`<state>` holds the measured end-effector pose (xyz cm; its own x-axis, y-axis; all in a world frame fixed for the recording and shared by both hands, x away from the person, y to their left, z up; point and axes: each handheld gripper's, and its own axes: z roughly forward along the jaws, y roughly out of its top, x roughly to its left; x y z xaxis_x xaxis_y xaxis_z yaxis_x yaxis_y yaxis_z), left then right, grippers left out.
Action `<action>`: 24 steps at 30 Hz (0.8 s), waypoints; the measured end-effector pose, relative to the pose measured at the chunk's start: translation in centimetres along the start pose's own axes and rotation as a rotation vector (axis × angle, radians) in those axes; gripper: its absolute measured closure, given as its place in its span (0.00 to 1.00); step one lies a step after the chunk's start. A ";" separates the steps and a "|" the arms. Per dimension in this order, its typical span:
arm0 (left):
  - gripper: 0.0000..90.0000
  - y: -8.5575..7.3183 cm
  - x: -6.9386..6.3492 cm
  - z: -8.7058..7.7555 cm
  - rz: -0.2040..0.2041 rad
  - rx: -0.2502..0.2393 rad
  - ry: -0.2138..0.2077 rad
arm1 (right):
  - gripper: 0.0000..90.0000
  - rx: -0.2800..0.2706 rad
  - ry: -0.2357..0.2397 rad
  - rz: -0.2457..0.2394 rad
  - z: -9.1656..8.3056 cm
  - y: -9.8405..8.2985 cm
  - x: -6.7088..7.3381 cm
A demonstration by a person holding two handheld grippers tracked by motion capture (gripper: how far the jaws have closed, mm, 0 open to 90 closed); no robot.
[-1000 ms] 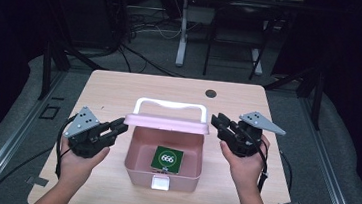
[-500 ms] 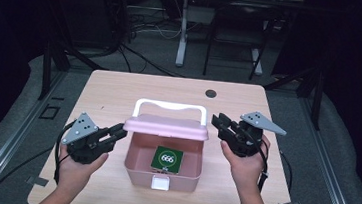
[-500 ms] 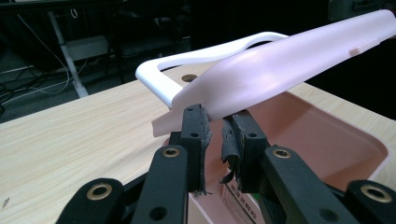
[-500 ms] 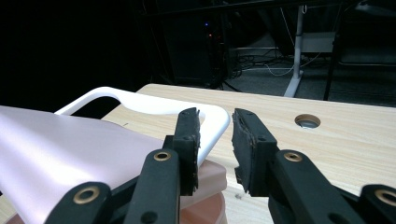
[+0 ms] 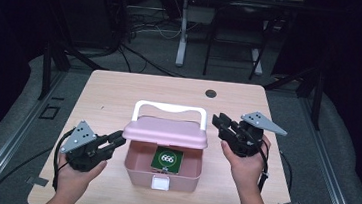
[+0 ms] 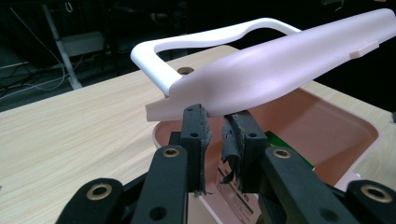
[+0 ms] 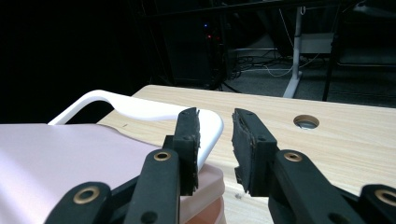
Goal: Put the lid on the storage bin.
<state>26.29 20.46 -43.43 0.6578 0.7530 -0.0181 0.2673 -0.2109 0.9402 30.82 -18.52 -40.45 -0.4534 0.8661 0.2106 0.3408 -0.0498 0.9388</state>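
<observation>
Pale wood table (image 5: 119, 96) — dark room, cables on floor (image 5: 141, 28).

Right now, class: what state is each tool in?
Left tool: nearly shut, tips under the lid edge, nothing gripped between them.
Right tool: open, beside the handle, holding nothing.

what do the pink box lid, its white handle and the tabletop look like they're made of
Pink rounded box lid: probably moulded plastic, with a smooth matte surface, soft sheen and a moulded tab at its edge. White loop handle: likely glossier plastic, uniform with rounded edges. Light tabletop: wood-grain streaks, perhaps laminate rather than solid wood; the pictures cannot settle that.
</observation>
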 end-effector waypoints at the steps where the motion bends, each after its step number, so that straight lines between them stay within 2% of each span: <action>1: 0.86 0.0 0.0 0.0 -0.001 -0.003 -0.001 | 0.79 0.000 0.000 0.000 0.0 0.0 0.0; 15: 0.86 -0.8 -0.1 -0.1 -0.009 -0.002 -0.009 | 0.78 -0.002 0.003 0.002 0.0 0.0 0.0; 24: 0.86 -1.5 -0.2 -0.2 -0.017 0.015 -0.022 | 0.78 0.001 0.006 -0.002 0.0 0.0 0.1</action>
<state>25.64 20.77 -44.81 0.6682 0.7428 -0.0419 0.2893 -0.2075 0.9345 30.78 -18.46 -40.48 -0.4585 0.8634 0.2105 0.3409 -0.0479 0.9389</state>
